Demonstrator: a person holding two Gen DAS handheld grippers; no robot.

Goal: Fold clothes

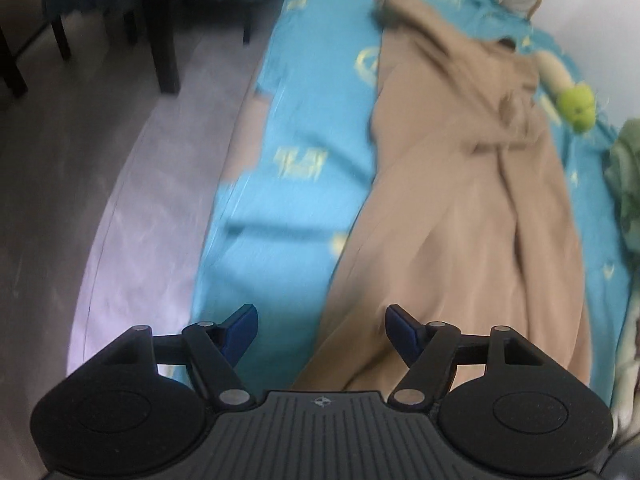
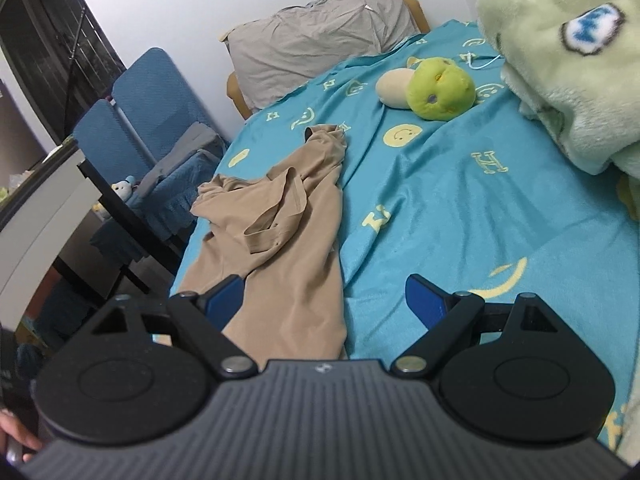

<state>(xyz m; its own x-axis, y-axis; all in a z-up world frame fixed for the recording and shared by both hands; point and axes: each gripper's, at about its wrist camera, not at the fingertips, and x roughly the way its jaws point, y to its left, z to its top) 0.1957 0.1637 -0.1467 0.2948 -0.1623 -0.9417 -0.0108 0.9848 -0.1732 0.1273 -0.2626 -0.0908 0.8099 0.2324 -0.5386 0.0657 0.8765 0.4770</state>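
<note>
A tan garment (image 1: 452,208) lies stretched lengthwise on the turquoise bed sheet (image 1: 296,184), rumpled at its far end. My left gripper (image 1: 321,330) hangs above the garment's near left edge, jaws wide apart, nothing between the blue pads. In the right wrist view the same tan garment (image 2: 288,248) lies crumpled at the collar, along the bed's left side. My right gripper (image 2: 324,300) hovers open over the garment's near end and the turquoise sheet (image 2: 460,208), holding nothing.
A green plush toy (image 2: 440,88) and a cream plush (image 2: 394,84) sit near a grey pillow (image 2: 316,46). A pale green fleece blanket (image 2: 568,64) is piled at the right. Blue chairs (image 2: 148,120) and a dark table (image 1: 160,32) stand left of the bed, on grey floor (image 1: 120,168).
</note>
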